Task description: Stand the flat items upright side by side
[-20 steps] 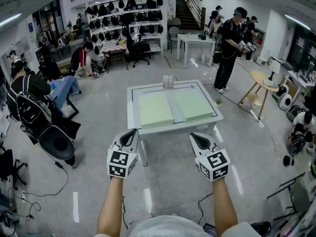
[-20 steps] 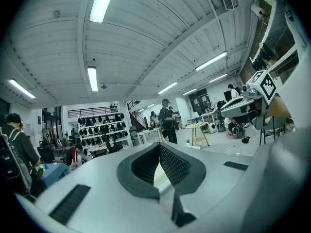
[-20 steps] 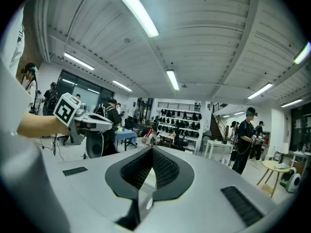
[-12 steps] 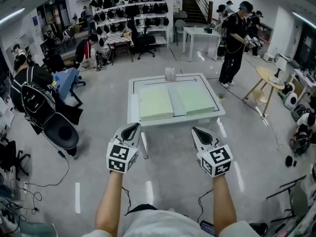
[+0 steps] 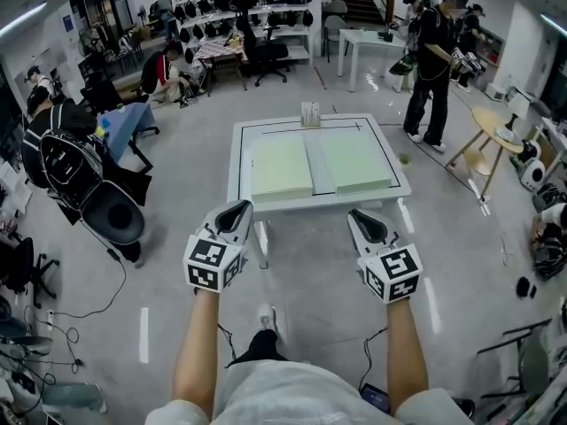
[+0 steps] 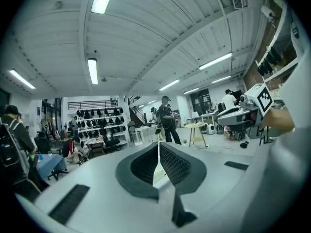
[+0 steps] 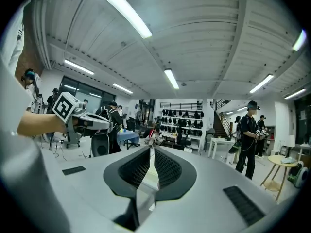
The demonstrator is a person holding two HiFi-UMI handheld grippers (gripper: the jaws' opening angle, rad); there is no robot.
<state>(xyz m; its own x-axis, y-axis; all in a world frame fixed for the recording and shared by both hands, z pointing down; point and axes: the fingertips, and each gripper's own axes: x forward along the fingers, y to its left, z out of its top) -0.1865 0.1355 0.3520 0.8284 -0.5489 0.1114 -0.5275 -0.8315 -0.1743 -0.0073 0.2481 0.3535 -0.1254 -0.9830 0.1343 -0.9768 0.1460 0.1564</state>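
Left gripper and right gripper closed, empty, short of the counter.
Only the head view shows the two pale green sheets: flat, side by side on the counter at 12 o'clock of the grippers, long sides running 6 to 12. The gripper views show the jaws pressed together.
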